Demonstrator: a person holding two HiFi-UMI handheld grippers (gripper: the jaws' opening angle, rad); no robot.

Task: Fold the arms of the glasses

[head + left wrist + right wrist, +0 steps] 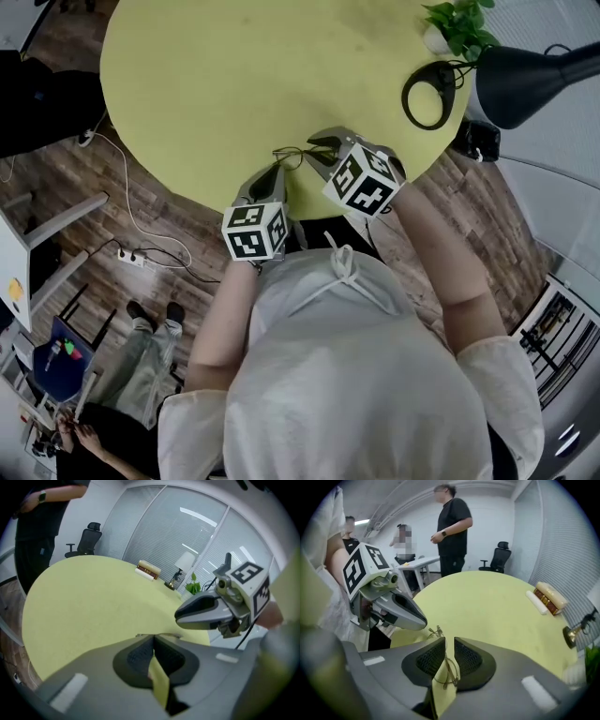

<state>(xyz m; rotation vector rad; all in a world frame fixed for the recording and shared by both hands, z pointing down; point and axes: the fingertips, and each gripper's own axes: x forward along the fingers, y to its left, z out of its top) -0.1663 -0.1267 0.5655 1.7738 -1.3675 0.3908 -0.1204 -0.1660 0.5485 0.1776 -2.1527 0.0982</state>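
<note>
Thin wire-framed glasses (pixel 298 156) are near the front edge of the round yellow-green table (pixel 234 75). My left gripper (pixel 277 171) comes at them from the left. In the left gripper view its pads meet at the tips (pixel 153 639), and the thin frame (pixel 166 634) shows just beyond them. My right gripper (pixel 319 150) is at the glasses' right side. In the right gripper view its jaws (pixel 449 641) stand apart, a lens and rim (pixel 449 672) show in the gap, and neither pad presses on them. The left gripper's tip (pixel 423 620) is next to the hinge end.
A black desk lamp (pixel 525 80) with a ring base (pixel 429 94) and a potted plant (pixel 459 23) stand at the table's far right. Books (pixel 548 596) lie on the table's right part in the right gripper view. People (pixel 452 531) and an office chair (pixel 500 555) are beyond the table.
</note>
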